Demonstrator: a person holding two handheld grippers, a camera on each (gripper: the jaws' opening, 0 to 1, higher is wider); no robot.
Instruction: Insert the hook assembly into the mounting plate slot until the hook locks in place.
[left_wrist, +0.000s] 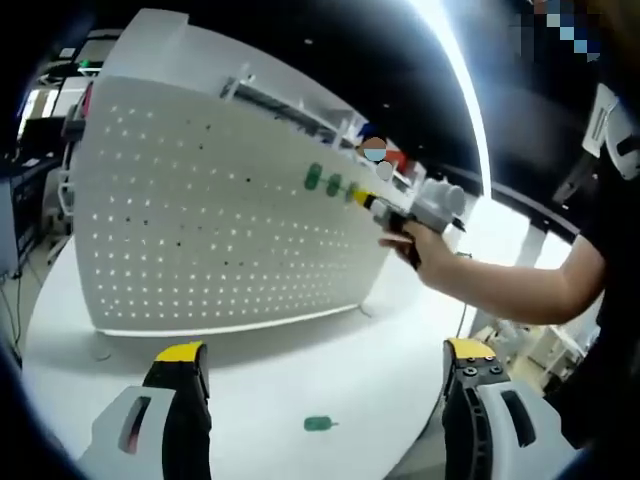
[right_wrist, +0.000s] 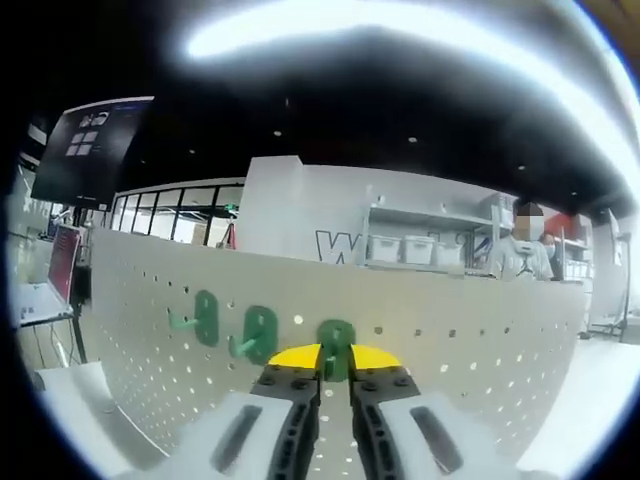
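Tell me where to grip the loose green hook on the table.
Grip the green hook across its flat oval plate, coming from above with the open left gripper. It seems to lie flat on the table, its thin prong pointing sideways; the prong looks too slim to hold.

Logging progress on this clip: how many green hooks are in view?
4. Three on the pegboard: left hook, middle hook, and third hook at the right tool. A spare hook lies on the table.
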